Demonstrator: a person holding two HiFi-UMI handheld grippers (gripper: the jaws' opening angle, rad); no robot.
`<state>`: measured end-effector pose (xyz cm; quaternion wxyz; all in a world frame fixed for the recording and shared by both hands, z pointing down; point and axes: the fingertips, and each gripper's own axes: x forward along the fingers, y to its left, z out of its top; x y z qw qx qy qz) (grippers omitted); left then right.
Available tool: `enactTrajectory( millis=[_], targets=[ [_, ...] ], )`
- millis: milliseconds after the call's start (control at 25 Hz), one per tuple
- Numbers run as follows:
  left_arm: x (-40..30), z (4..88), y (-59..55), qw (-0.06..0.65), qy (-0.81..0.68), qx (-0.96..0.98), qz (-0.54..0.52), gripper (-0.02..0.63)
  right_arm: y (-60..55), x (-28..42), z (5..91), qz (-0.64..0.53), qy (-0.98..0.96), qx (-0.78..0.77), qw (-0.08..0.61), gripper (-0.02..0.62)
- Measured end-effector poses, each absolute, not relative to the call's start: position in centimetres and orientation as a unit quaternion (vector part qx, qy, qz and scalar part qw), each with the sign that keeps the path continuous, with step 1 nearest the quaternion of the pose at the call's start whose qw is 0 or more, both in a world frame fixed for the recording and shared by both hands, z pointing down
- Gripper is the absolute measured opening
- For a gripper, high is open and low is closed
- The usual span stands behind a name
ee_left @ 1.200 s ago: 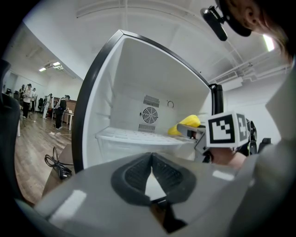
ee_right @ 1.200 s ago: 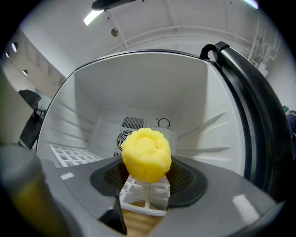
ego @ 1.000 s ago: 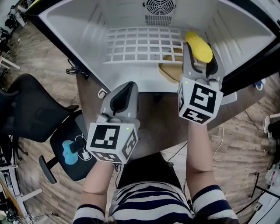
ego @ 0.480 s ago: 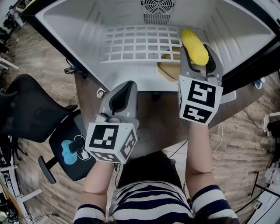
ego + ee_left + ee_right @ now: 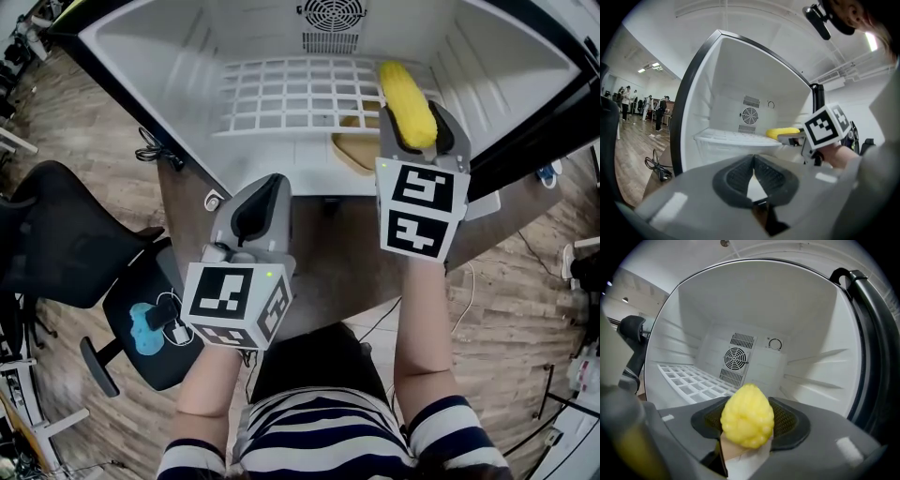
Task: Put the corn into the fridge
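Note:
A yellow corn cob sticks out of my right gripper, which is shut on it at the open fridge's mouth, over the right end of the white wire shelf. In the right gripper view the cob's tip fills the space between the jaws, pointing at the fan grille on the back wall. My left gripper is shut and holds nothing, lower left, in front of the fridge. From the left gripper view, the corn and the right gripper's marker cube show to the right.
A tan object lies on the fridge floor under the shelf's right end. The fridge stands on a brown table. A black office chair is at the left, with cables by the table corner. People stand far off.
My right gripper has carried the corn forward and slightly left, deeper over the shelf's right end. The left gripper has stayed put.

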<state>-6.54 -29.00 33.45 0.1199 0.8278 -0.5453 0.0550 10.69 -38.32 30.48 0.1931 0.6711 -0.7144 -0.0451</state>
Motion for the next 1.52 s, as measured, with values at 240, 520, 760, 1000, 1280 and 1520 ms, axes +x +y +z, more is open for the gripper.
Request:
enactTrajectory(
  millis=[240, 520, 760, 1000, 1280, 1520],
  targets=[
    [-6.4, 33.3, -29.0, 0.119, -0.544, 0.829, 0.052, 0.000, -38.3, 10.8, 30.2, -0.044, -0.715, 0.670, 0.196, 0.258],
    [-6.3, 33.1, -28.4, 0.118, -0.544, 0.829, 0.051, 0.000, -37.0, 10.4, 29.7, -0.047, -0.726, 0.665, 0.172, 0.262],
    [-6.7, 32.4, -27.9, 0.116, -0.548, 0.827, 0.047, 0.000, -35.3, 10.9, 29.1, -0.042, -0.729, 0.667, 0.150, 0.261],
    [-7.5, 31.6, -27.0, 0.117, -0.556, 0.822, 0.038, 0.000, -32.9, 11.2, 28.6, -0.034, -0.731, 0.667, 0.141, 0.256],
    [-8.5, 30.7, -25.7, 0.115, -0.566, 0.816, 0.032, 0.000, -30.2, 11.2, 28.6, -0.020, -0.736, 0.664, 0.129, 0.235],
    [-9.3, 30.3, -24.7, 0.117, -0.572, 0.812, 0.028, 0.000, -28.3, 11.1, 30.0, 0.001, -0.741, 0.659, 0.126, 0.196]
  ],
)
